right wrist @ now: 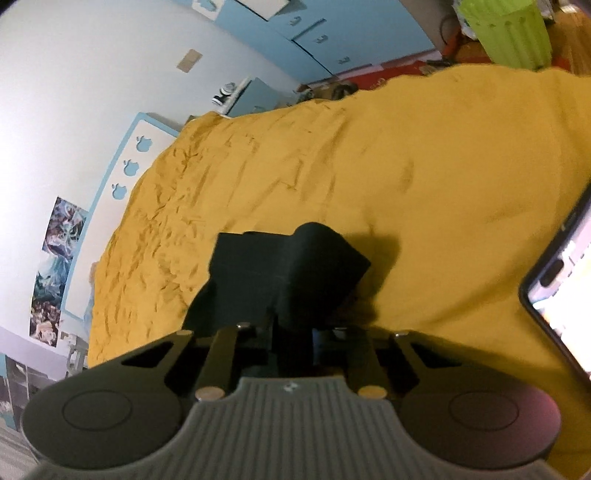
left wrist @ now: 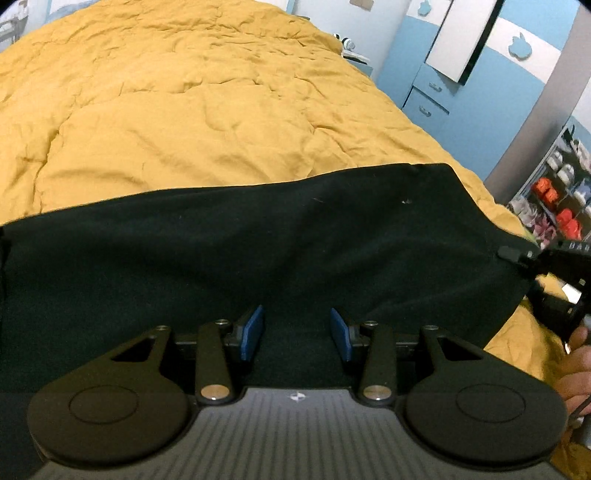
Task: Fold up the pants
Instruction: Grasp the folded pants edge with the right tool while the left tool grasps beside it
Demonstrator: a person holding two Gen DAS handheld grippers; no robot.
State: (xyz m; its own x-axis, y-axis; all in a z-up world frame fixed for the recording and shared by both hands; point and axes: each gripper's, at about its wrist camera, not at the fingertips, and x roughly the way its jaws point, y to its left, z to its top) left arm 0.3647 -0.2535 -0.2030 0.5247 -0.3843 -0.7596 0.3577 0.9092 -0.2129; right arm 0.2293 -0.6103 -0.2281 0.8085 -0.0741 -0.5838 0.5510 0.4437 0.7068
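Observation:
Black pants (left wrist: pixel 258 251) lie spread flat on a mustard-yellow bed cover (left wrist: pixel 184 103). My left gripper (left wrist: pixel 297 332) is open, its blue pads (left wrist: pixel 253 332) apart just above the near part of the fabric. My right gripper (right wrist: pixel 293 332) is shut on a bunched edge of the pants (right wrist: pixel 295 266) and holds it lifted a little off the cover (right wrist: pixel 424 166). The right gripper also shows in the left wrist view (left wrist: pixel 517 256), pinching the pants' right edge.
Blue drawers (left wrist: pixel 428 96) and shelves with folded clothes (left wrist: pixel 554 195) stand past the bed's right side. A phone screen (right wrist: pixel 565 288) shows at the right edge. A green bin (right wrist: pixel 509 33) and a blue headboard (right wrist: pixel 122 177) border the bed.

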